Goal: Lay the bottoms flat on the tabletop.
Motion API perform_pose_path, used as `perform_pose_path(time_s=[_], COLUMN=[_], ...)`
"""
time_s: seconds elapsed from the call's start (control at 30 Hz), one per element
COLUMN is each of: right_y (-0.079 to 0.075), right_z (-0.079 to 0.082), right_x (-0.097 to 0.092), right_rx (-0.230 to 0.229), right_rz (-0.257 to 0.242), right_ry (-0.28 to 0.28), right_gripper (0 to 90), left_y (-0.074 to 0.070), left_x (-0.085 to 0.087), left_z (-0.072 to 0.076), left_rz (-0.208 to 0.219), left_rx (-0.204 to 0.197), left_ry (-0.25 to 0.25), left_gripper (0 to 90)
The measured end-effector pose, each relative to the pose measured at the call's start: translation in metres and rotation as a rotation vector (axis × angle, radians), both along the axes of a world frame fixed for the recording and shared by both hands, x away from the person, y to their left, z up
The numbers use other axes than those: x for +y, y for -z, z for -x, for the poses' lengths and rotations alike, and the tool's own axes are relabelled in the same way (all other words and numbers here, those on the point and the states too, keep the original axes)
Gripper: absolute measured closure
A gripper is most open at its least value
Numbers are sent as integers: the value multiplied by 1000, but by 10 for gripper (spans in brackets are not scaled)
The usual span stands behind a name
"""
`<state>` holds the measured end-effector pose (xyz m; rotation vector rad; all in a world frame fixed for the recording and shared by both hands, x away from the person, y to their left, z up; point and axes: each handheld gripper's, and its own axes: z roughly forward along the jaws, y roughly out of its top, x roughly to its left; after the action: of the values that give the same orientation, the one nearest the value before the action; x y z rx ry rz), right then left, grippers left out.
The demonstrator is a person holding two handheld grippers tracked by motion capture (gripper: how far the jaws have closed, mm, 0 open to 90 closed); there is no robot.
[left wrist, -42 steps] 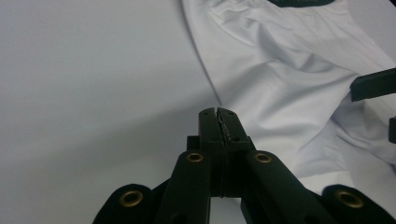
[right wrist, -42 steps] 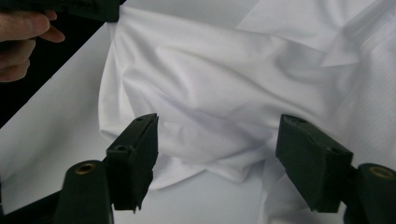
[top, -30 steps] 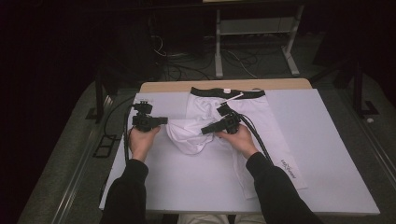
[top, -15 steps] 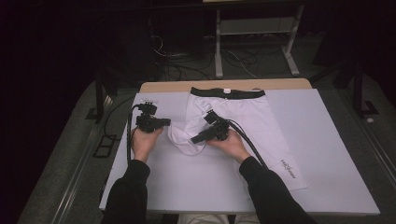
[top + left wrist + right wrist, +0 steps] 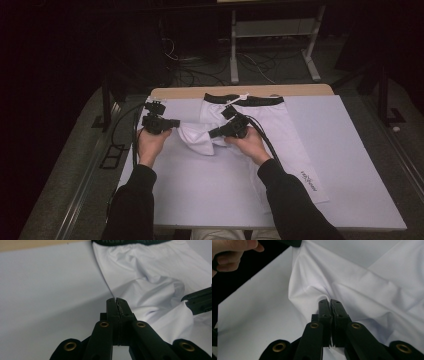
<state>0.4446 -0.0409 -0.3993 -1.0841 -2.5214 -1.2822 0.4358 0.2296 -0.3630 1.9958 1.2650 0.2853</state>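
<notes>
Trouser leg (image 5: 197, 139) now folded further left w/ both tools, left (image 5: 176, 122) & right (image 5: 212, 133), clamped on fabric.

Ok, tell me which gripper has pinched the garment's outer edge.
The left gripper: it clamps the white garment at its thin side edge, while the right gripper bites into bunched folds.

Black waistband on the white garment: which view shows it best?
The high view: the whole waistband runs along the garment's far edge, a white tag on it. The left gripper view catches a cropped strip at its top edge. In the right gripper view I can't make it out.
</notes>
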Motion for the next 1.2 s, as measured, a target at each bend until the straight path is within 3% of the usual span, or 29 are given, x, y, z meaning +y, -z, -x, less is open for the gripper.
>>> perform_pose_path(time_s=[0.1, 0.23, 0.43, 0.6, 0.7, 0.83, 1.0, 1.1, 1.2], right_y=[-11, -23, -22, -8, -2, 4, 12, 15, 15], right_z=[-9, -21, -32, -45, -54, -66, -78, -80, -79], right_x=[-4, -12, -18, -12, -12, -19, -38, -42, -40], right_rx=[-35, -40, -29, -6, 5, 21, 92, 113, 107], right_rz=[3, -18, -22, -10, -1, 31, 4, 0, 10], right_ry=[42, 76, 92, 144, 192, 281, 390, 387, 377], right_gripper=[865, 866, 866, 867, 868, 870, 870, 870, 869], left_y=[-9, -14, -1, 19, 27, 34, 45, 52, 60], left_x=[-1, 0, 0, 6, 12, 11, 7, 5, 4], left_z=[-8, -16, -32, -53, -60, -60, -50, -49, -50], left_rz=[-10, -3, 22, 100, 200, 201, 233, 241, 255], left_rx=[-2, -2, 13, 45, 43, 35, 40, 59, 82], left_ry=[-3, -8, -20, -71, -103, -99, -68, -59, -62], left_gripper=[892, 892, 891, 889, 856, 729, 653, 640, 635])
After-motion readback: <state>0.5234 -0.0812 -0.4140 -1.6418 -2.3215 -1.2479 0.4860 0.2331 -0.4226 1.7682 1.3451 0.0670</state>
